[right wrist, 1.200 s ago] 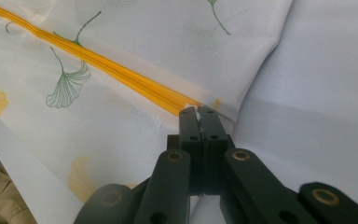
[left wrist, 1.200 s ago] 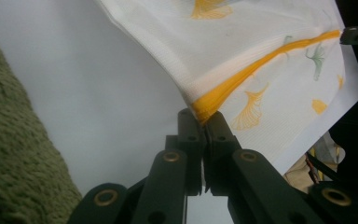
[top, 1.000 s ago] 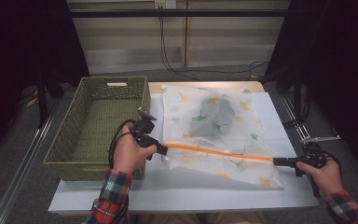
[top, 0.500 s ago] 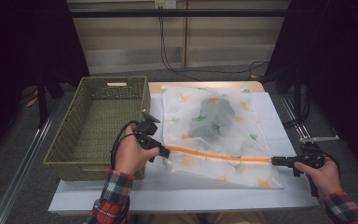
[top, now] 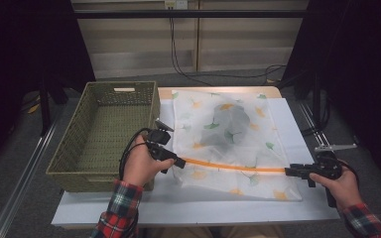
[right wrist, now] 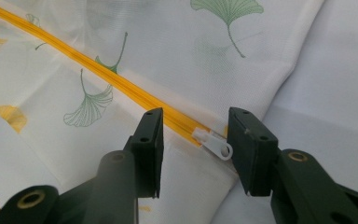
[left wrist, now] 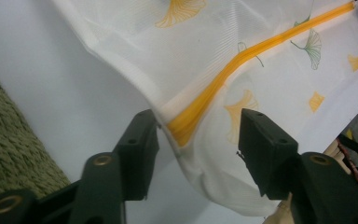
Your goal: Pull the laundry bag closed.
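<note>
Letting go at both ends, my left gripper (left wrist: 193,140) and right gripper (right wrist: 193,140) have just been opening — jaws apart, pads off the white mesh laundry bag with ginkgo-leaf print (top: 228,134). It lies flat just beside the green woven basket (top: 104,134). Soft, light, floppy stuff — I'd pinch it by the stiffer orange zipper (top: 233,166) or its white pull tab (right wrist: 213,142).

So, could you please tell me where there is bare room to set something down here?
The wicker basket is empty inside. A bare white strip of table runs along the near edge, below the mesh bag. It is crowded along the orange zipper, between the left gripper and right gripper.
</note>
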Demonstrator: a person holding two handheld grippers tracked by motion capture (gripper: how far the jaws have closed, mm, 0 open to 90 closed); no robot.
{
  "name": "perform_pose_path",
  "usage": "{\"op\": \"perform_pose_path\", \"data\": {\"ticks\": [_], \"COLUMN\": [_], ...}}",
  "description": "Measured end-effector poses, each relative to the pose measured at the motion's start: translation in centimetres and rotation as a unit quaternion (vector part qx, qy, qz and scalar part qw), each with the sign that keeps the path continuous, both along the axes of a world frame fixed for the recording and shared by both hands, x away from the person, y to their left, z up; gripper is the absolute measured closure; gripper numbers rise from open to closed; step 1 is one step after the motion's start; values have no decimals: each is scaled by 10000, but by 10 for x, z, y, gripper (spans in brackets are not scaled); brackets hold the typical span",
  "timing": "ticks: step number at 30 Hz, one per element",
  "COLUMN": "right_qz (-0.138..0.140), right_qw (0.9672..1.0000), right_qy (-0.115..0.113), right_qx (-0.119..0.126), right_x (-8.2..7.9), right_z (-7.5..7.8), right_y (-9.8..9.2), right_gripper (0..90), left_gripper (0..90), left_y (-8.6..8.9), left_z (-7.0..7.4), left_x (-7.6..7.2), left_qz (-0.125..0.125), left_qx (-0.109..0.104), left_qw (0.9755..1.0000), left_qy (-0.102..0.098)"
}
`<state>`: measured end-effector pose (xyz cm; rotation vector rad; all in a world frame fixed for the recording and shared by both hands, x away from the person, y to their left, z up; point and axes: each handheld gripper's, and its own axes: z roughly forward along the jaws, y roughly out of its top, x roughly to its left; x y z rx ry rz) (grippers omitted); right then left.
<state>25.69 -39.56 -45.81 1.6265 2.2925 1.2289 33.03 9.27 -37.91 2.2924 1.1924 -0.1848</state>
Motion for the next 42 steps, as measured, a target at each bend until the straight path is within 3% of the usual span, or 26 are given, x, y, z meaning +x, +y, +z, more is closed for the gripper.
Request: {"op": "perform_pose_path", "data": {"ticks": [10,19,23,26,32,42], "right_qz": [18,59,113,156,215,299], "right_qw": [9999,9991,9986,9985,9981,9977], "right_qy": [-150,-359,-400,-385,-425,-442], "right_qx": [-27,-215,-313,-358,-386,-410], "right_x": [1,3,4,5,6,7], "right_z": [0,-1,-1,-2,-2,-2], "right_y": [2,6,8,9,11,13], "right_gripper": [427,250,216,194,166,159], "left_gripper": [244,118,72,56,45,48], "left_y": [-3,-6,-8,-9,-13,-22], "left_z": [-4,-7,-9,-12,-17,-26], "left_x": [3,5,6,6,7,7], "left_qz": [-60,-225,-249,-316,-236,-365], "left_qx": [-73,-108,-113,-54,-190,-172], "left_qw": [9994,9979,9973,9969,9959,9961], "left_qy": [-326,-606,-684,-724,-856,-788]}}
